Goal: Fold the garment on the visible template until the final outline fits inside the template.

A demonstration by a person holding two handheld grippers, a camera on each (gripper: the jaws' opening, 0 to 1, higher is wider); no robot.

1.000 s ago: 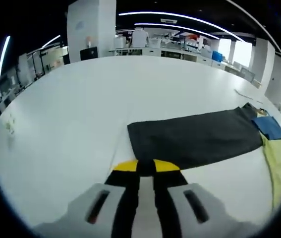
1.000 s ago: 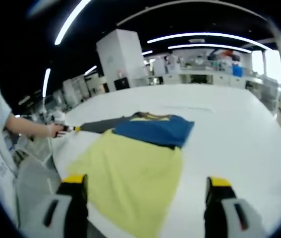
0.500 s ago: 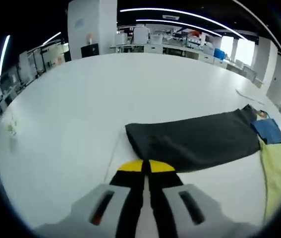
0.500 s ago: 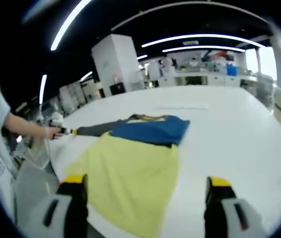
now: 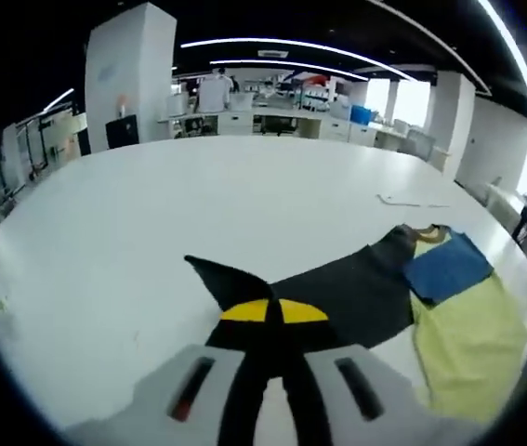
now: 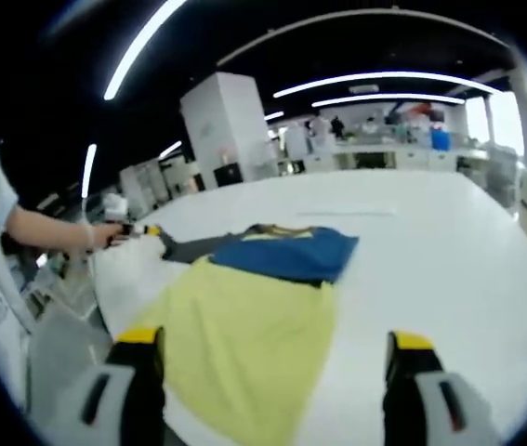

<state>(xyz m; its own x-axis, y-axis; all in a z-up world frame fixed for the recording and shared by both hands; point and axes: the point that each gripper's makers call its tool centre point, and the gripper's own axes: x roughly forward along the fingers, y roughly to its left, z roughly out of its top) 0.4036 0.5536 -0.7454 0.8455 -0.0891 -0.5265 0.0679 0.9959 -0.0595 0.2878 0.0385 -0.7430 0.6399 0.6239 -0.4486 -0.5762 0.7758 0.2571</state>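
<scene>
two grippers work one garment [image 6: 258, 307] spread on the white table [image 5: 244, 195]. the left gripper [image 5: 273, 321] has its yellow-tipped jaws pressed together on the dark sleeve [image 5: 319, 293], whose end sticks up in a point just past the tips. beyond the sleeve, toward the table's far edge, lie the blue panel [image 5: 444, 268] and the yellow panel [image 5: 472, 334]. the right gripper [image 6: 272, 358] hangs with jaws spread wide over the yellow panel's near hem, gripping nothing. a hand [image 6: 105, 235] holds the left gripper beside the sleeve.
</scene>
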